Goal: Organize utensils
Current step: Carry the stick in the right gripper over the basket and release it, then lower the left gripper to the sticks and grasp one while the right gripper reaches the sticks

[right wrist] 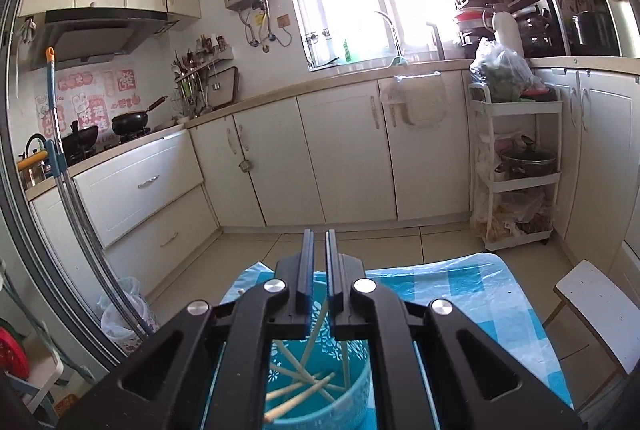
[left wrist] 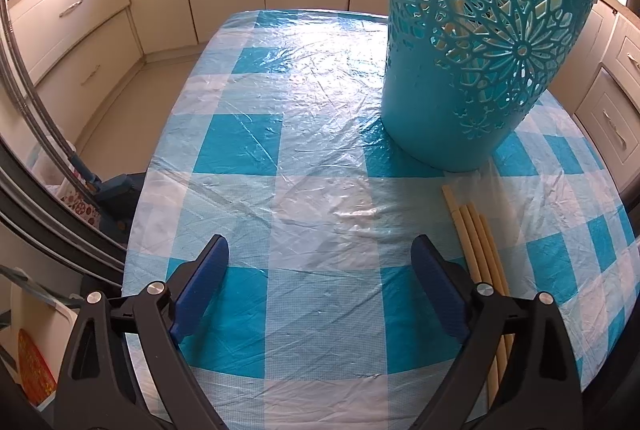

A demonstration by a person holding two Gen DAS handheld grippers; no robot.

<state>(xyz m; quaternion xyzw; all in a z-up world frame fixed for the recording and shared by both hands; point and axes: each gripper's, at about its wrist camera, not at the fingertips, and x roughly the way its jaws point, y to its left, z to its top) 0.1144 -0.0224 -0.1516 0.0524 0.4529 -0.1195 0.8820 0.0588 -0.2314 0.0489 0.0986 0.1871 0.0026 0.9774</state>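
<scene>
A teal cut-out holder (left wrist: 460, 78) stands on the blue checked tablecloth (left wrist: 300, 150) at the upper right, with pale sticks showing through its holes. Several cream chopsticks (left wrist: 476, 242) lie side by side on the cloth, just right of my left gripper (left wrist: 320, 250), which hangs open over bare cloth with nothing between its fingers. In the right wrist view my right gripper (right wrist: 319, 236) is shut, above the mouth of the holder (right wrist: 344, 402). I see nothing between its tips. Several chopsticks (right wrist: 300, 390) lean crossed inside the holder.
The table's far edge (right wrist: 460, 282) drops to a tiled floor. A white stool (right wrist: 600, 302) stands by the table's right side, with a white trolley (right wrist: 516, 166) beyond it. Cream cabinets line the walls. A mop pole (right wrist: 60, 158) leans at the left.
</scene>
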